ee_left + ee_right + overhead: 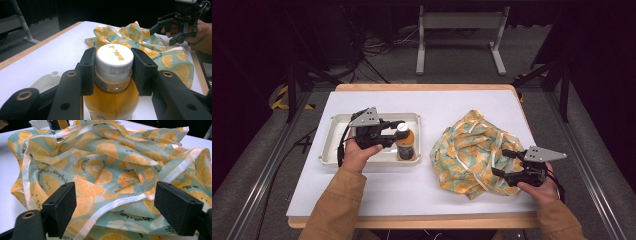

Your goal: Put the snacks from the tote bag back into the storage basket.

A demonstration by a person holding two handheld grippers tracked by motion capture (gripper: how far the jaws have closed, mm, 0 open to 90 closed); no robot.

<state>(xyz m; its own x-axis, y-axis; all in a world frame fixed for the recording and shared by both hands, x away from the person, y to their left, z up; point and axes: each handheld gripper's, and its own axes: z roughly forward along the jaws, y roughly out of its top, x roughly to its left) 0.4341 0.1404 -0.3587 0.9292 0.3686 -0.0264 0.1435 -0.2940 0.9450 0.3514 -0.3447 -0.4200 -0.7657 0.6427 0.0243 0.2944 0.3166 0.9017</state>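
The left gripper (113, 72) clamps the white-capped orange-drink bottle (405, 143) standing in the white plastic tray (337, 145), unlifted, while the right gripper (120, 210) gapes wide, empty, at the crumpled orange-slice-print fabric bag (472, 150).

The desk (377, 195) has a white top with a wooden rim showing along its far and near edges. A white tray (343, 121) lies flat on the left half, nearer the left edge than the middle, with an orange-filled bottle (405, 144) standing in its right end. A crumpled cloth printed with orange slices (467, 145) lies heaped on the right half, reaching toward the right edge and the near right corner.
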